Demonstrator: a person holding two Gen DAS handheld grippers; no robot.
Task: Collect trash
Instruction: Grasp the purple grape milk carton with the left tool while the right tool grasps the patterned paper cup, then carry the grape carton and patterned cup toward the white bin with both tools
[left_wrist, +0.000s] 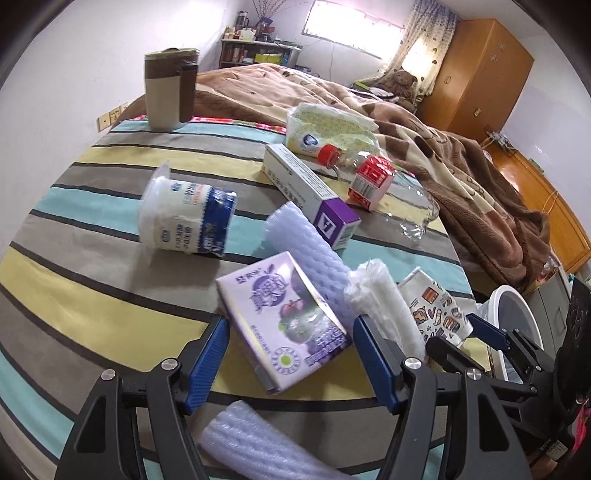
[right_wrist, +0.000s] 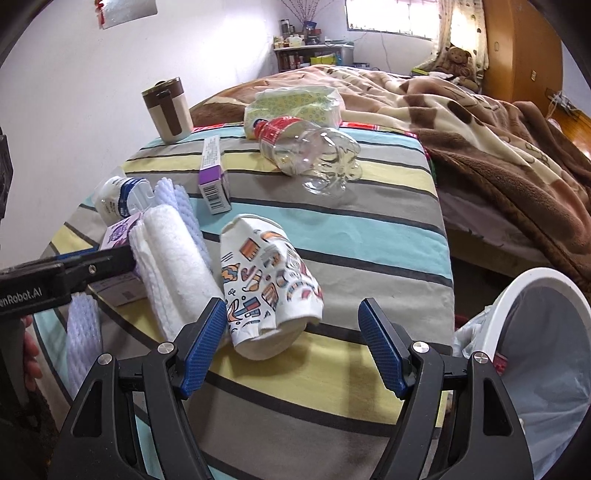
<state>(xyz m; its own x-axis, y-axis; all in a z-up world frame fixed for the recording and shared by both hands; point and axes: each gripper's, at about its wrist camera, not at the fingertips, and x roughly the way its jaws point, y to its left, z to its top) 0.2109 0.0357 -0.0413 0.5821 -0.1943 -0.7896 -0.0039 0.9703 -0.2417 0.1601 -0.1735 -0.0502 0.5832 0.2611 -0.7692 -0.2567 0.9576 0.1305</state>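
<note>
The crushed paper cup (right_wrist: 267, 284) with its cartoon print lies on its side near the front edge of the striped desk (right_wrist: 388, 236), just ahead of the right gripper (right_wrist: 291, 345), whose jaws are spread wide with nothing held. The cup is judged light, thin-walled and already dented, so it would collapse further under a squeeze; a hold across its flattened middle is judged best. Touching its left side lies a white foam roll (right_wrist: 173, 269), soft and springy. The left gripper (left_wrist: 290, 363) is likewise wide open and holds nothing, with a purple carton (left_wrist: 282, 325) between its jaws; the carton is judged stiff and easily clamped across its narrow sides. Farther back lie a yoghurt tub (left_wrist: 184, 221), a long purple-ended box (left_wrist: 310, 192) and a clear bottle (right_wrist: 310, 155), judged slippery. A lined white bin (right_wrist: 546, 369) stands beside the desk to the right.
</note>
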